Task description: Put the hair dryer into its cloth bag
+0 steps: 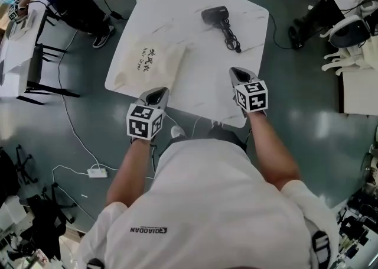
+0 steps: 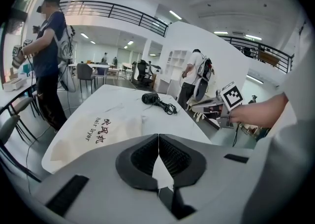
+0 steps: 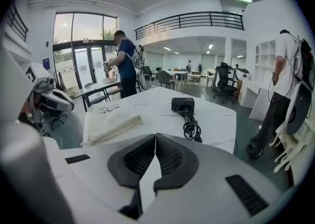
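Nothing has been picked up yet, so I think this is the very start. The left tongs and the right tongs are both clenched shut with nothing in them, over the near edge of the bench. The hair dryer lies at the far side, its fat head away and its handle and cord slanting back toward the right tongs. The cloth bag lies flat on the left. Next, the tongs need to open, and one must reach the dryer.

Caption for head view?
Shut, empty left tool and right tool near the table; dryer and bag lie apart on it.
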